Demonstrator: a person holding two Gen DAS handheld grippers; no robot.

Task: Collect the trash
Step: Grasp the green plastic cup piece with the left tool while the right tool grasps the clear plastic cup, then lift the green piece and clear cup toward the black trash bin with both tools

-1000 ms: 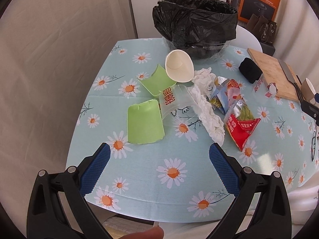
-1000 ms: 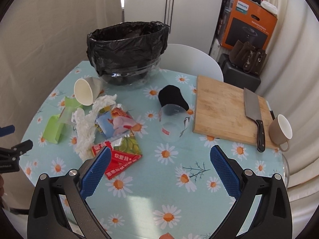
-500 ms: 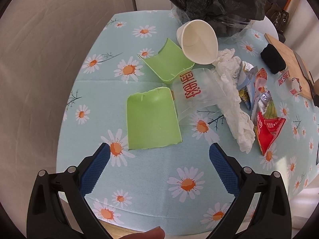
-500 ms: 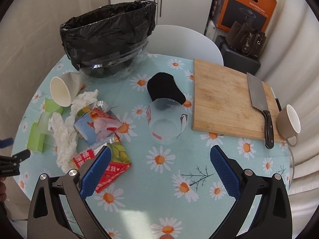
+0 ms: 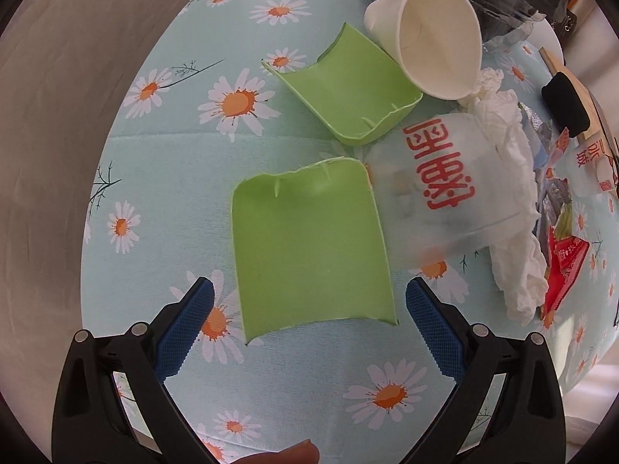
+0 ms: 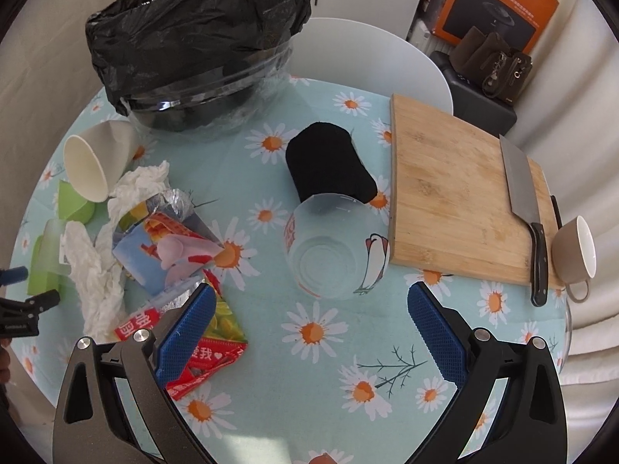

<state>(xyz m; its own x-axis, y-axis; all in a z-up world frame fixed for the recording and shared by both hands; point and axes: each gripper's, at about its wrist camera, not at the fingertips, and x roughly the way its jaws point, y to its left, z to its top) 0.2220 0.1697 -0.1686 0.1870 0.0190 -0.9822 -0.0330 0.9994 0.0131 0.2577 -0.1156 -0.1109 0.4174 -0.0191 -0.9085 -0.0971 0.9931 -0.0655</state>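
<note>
My left gripper is open, its blue pads on either side of the near edge of a torn green cup half lying on the table. A second green half, a white paper cup, a clear plastic cup with red print and crumpled tissue lie beyond. My right gripper is open just short of another clear plastic cup on its side. Snack wrappers lie left of it. The black-lined trash bin stands at the back.
A black roll lies behind the clear cup. A wooden cutting board with a cleaver and a brown mug are on the right. The daisy tablecloth covers the table; its edge is close on the left.
Both grippers have moved forward and down toward the table. The left one has closed in on the green cup half, the right one on the clear plastic cup. Both stay open.
</note>
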